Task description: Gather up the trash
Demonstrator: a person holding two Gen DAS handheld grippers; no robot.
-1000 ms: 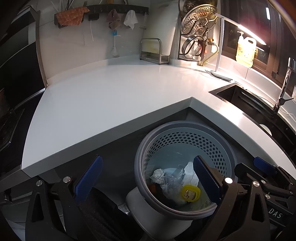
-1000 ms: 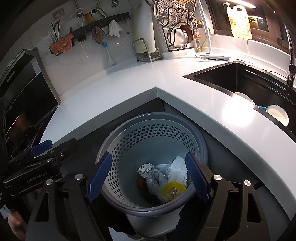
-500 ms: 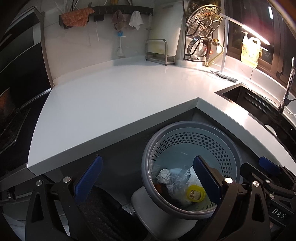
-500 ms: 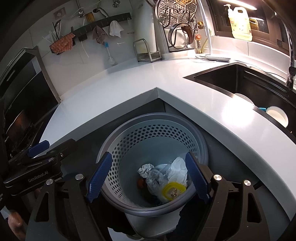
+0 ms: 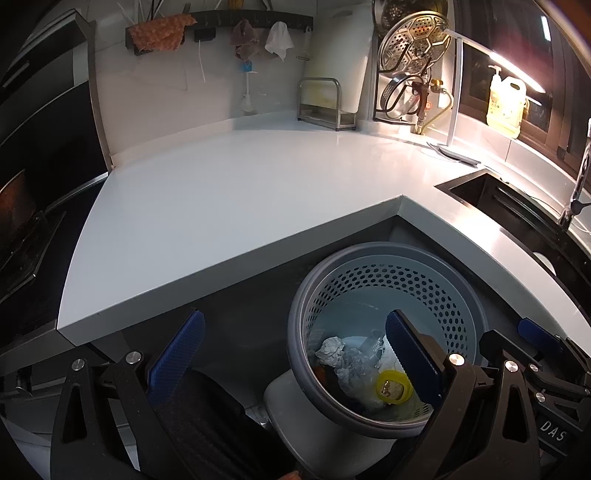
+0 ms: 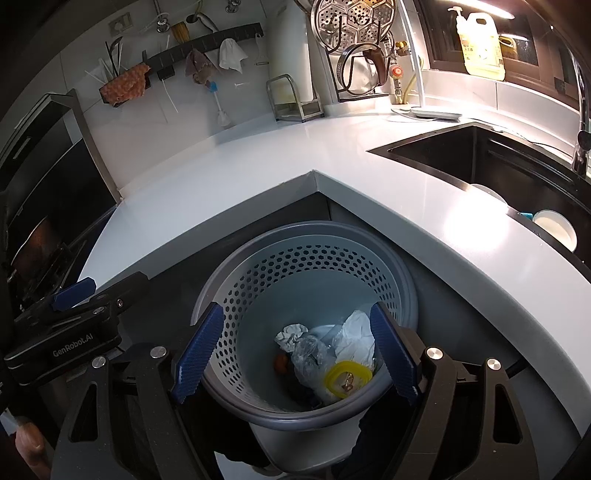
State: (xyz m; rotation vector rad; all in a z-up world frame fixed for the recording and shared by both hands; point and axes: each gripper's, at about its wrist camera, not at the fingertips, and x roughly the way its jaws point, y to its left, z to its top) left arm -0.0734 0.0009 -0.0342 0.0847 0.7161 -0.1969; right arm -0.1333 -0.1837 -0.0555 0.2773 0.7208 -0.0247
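Trash (image 6: 325, 362) in basket (image 6: 306, 266) (both grippers empty)

Grey bin (image 6: 402, 280), walls dotted with a honeycomb of holes. Inside, crumpled white paper (image 6: 354, 338), silvery foil (image 6: 308, 354), a yellow ring lid (image 6: 347, 376), an orange scrap (image 6: 281, 363). White tabletop (image 5: 229, 192). Black claws with ribbed blue pads (image 6: 393, 354). Orange cloth (image 5: 159, 31) and white rag (image 5: 279, 37) on a black rail (image 5: 258, 16). Yellowish jug (image 6: 480, 44).

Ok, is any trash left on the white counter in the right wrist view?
No, the counter is bare of trash, and the crumpled paper and yellow lid lie in the bin.
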